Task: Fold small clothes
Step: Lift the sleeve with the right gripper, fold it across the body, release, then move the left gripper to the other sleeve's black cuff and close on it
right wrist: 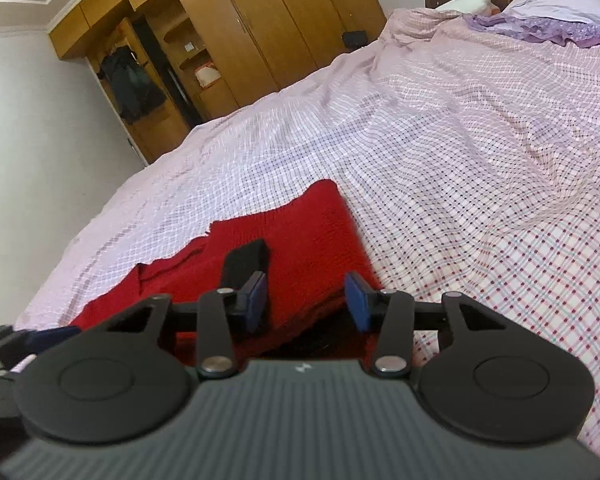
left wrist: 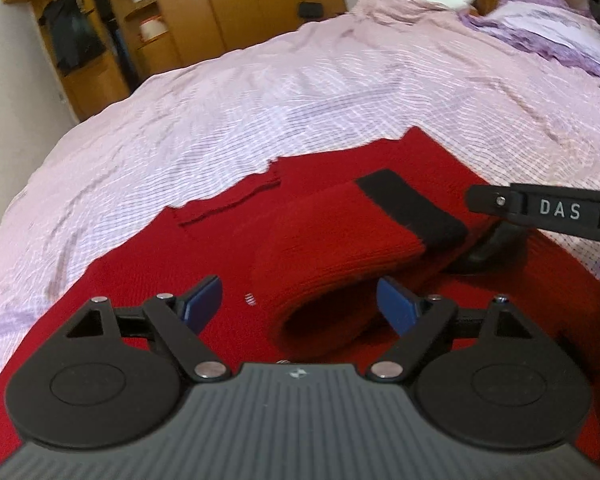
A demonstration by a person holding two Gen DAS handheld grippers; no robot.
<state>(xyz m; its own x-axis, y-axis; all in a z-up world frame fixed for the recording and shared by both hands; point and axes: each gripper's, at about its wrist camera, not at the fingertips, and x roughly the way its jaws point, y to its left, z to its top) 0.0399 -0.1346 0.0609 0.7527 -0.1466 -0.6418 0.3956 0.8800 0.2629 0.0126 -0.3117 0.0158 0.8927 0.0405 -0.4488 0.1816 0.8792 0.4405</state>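
The right claw point(right wrist: 306, 300) is hovering low over the red sweater point(right wrist: 300, 232), its blue pads standing apart with nothing pinched between them. The sweater is lying on the checked sheet point(right wrist: 460, 160) of the bed. A black cuff point(right wrist: 246, 262) is resting on the sweater, just beyond the claw's left pad. Beyond the sweater a wooden wardrobe point(right wrist: 260, 20) is standing against the wall, and a purple pillow point(right wrist: 560, 12) is lying at the bed's far right.

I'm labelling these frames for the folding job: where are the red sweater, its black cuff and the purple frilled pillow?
red sweater point(left wrist: 148, 264): left wrist view, flat body panel.
black cuff point(left wrist: 412, 208): left wrist view, middle of the band ending the sleeve.
purple frilled pillow point(right wrist: 556, 26): right wrist view, its ruffled edge.
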